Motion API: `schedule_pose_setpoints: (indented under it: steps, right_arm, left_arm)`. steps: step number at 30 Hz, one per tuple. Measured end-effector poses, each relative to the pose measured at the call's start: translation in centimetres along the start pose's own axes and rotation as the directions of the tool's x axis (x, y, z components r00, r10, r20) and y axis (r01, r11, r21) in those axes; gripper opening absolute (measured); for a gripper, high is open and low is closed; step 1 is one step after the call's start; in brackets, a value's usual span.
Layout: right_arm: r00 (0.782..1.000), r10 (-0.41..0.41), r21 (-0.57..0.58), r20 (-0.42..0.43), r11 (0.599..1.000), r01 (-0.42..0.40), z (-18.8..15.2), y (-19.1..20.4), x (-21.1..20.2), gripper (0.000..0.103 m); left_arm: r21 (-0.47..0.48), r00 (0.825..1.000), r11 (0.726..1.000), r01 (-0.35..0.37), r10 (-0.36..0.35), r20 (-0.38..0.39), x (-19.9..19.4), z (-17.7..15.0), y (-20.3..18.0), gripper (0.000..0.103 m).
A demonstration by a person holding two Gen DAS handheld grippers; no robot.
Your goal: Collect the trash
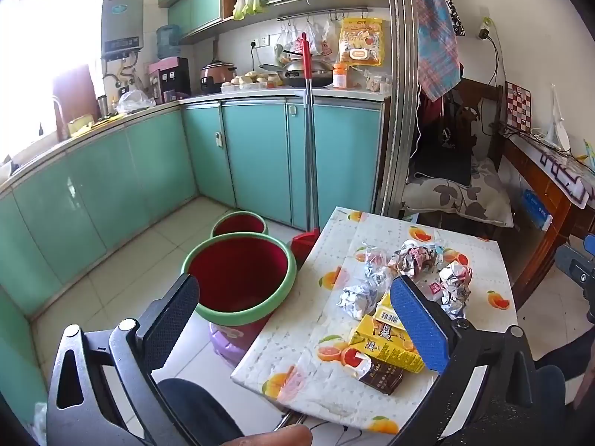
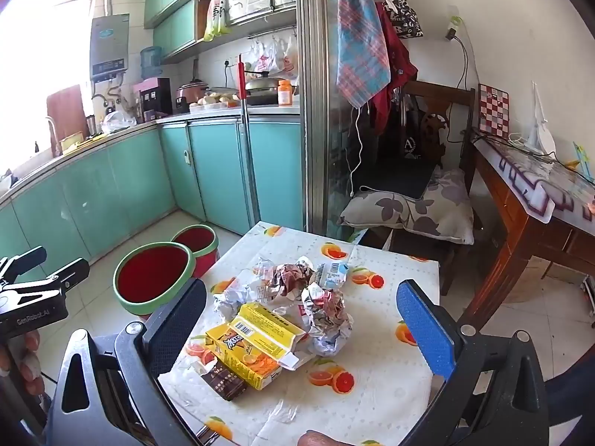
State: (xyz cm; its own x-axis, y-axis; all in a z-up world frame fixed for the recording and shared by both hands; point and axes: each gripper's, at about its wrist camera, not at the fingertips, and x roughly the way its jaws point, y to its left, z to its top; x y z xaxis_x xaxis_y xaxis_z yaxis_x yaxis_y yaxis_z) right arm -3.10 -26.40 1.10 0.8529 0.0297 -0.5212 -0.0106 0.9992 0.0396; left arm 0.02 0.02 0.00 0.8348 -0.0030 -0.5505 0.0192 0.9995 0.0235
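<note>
Both the left gripper [image 1: 297, 319] and right gripper [image 2: 305, 319] hover with jaws spread wide, grasping nothing. Beneath them on the bench [image 2: 390, 383] lie yellow cartons [image 2: 256, 345] and crumpled wrappers [image 2: 327, 316] (all loosely heaped); beyond, on the floor, a red bin [image 1: 238, 271].

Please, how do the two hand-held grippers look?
Both match: the left hand-held gripper and the right hand-held gripper have a black frame with silver pivot bolts, one black textured pad and one blue textured pad. White lettering marks the left one's body in the right wrist view.
</note>
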Motion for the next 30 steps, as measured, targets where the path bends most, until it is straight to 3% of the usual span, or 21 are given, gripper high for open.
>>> schedule_pose_setpoints:
  steps: [8,10,30]
  right_arm:
    - [1.000,-0.019,0.011,-0.001,1.000,0.019,-0.1,0.0,0.2,0.103]
    - [1.000,0.011,0.006,0.003,1.000,-0.011,-0.1,-0.1,-0.3,0.103]
    - [1.000,0.005,0.007,0.005,1.000,-0.005,-0.3,0.4,0.2,0.103]
  left_arm:
    - [0.009,1.000,1.000,-0.010,0.010,0.016,0.5,-1.1,-0.4,0.103]
    - [-0.006,1.000,1.000,-0.008,0.008,0.013,0.2,-0.8,-0.1,0.103]
    - [-0.010,1.000,1.000,-0.007,0.007,0.007,0.2,-0.3,0.2,0.103]
